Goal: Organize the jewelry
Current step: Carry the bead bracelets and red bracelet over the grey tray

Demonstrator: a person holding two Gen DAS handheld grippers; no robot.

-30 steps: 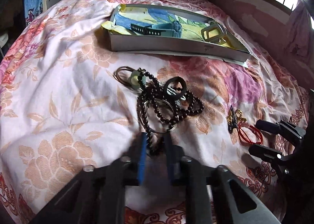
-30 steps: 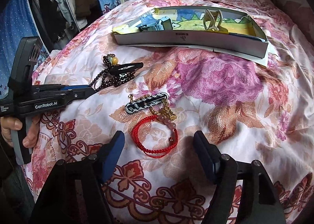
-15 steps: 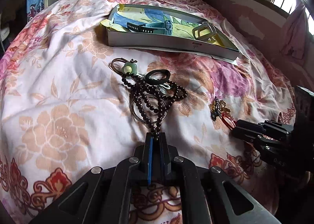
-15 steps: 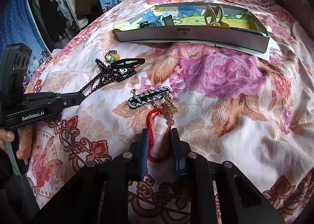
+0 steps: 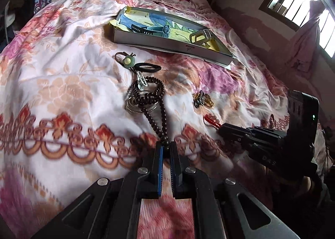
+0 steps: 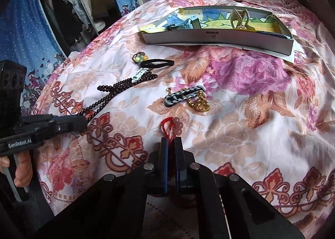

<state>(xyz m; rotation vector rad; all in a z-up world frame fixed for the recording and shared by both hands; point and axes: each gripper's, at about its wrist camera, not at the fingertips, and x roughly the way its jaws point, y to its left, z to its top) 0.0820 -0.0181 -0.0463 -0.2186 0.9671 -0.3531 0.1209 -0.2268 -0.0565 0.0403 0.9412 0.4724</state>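
Jewelry lies scattered on a floral bedspread (image 6: 240, 126). The left gripper (image 5: 166, 146) is clamped on the near end of a dark bead necklace (image 5: 159, 109), whose strand trails away across the cover toward a black hair clip (image 5: 146, 67). The right gripper (image 6: 171, 140) is pinched on a red cord bracelet (image 6: 167, 128) carrying pink beads. A gold chain (image 6: 199, 103) lies beyond it. A shallow box (image 6: 219, 37) sits farther back, holding a cream clip (image 6: 239, 18).

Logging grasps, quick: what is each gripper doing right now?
Left gripper: closed on the dark bead necklace.
Right gripper: closed on the red cord bracelet.
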